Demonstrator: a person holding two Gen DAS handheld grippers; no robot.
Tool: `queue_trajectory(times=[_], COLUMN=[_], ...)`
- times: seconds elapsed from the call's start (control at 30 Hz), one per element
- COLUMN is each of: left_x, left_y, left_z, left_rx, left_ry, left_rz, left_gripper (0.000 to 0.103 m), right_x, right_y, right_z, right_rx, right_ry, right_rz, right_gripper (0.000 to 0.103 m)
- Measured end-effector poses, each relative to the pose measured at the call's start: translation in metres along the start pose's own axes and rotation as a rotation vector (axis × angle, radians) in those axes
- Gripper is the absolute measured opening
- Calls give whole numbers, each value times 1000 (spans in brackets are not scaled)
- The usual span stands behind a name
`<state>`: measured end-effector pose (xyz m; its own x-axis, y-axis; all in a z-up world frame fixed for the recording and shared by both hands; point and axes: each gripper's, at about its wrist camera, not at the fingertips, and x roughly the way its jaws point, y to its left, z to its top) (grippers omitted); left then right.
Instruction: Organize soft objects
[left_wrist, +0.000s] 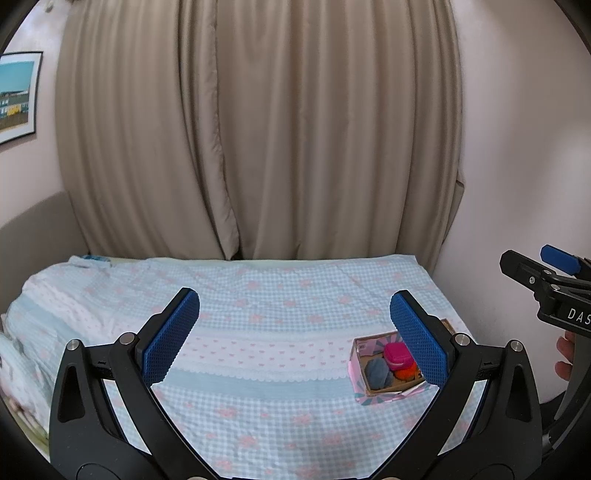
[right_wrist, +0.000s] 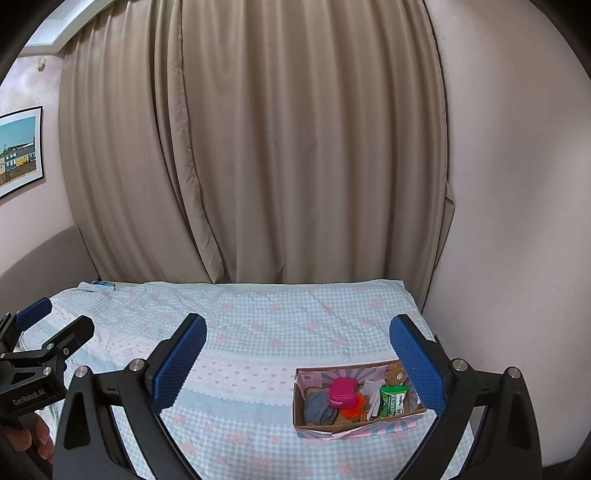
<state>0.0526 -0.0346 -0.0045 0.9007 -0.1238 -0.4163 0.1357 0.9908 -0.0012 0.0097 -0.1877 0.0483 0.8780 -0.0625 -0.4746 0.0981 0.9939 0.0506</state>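
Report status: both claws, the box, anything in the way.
Left claw open, empty. Right claw open, empty. Box on bed, holding soft items, pink pouch on top. Nothing in the way.

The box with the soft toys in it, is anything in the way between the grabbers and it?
Nothing visible blocks it. The box sits open-topped on the checked bedcover, and only bare cover lies between it and the open right gripper and the open left gripper. The pink pouch lies on top, uncovered.
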Motion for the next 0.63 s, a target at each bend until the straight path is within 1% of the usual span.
queue_trajectory(times=[0.2, 0.43, 0.63], left_x=[0, -4, 4], left_y=[5, 8, 8], left_z=[2, 6, 7], left_rx=[-16, -18, -11], left_ry=[-9, -48, -39], left_rz=[-2, 11, 29], left_gripper=[103, 103, 103], right_x=[0, 2, 8], right_y=[0, 1, 0], right_z=[-1, 1, 4], right_rx=[1, 3, 11], right_ry=[1, 3, 17], right_rz=[1, 3, 6], right_gripper=[99, 99, 99])
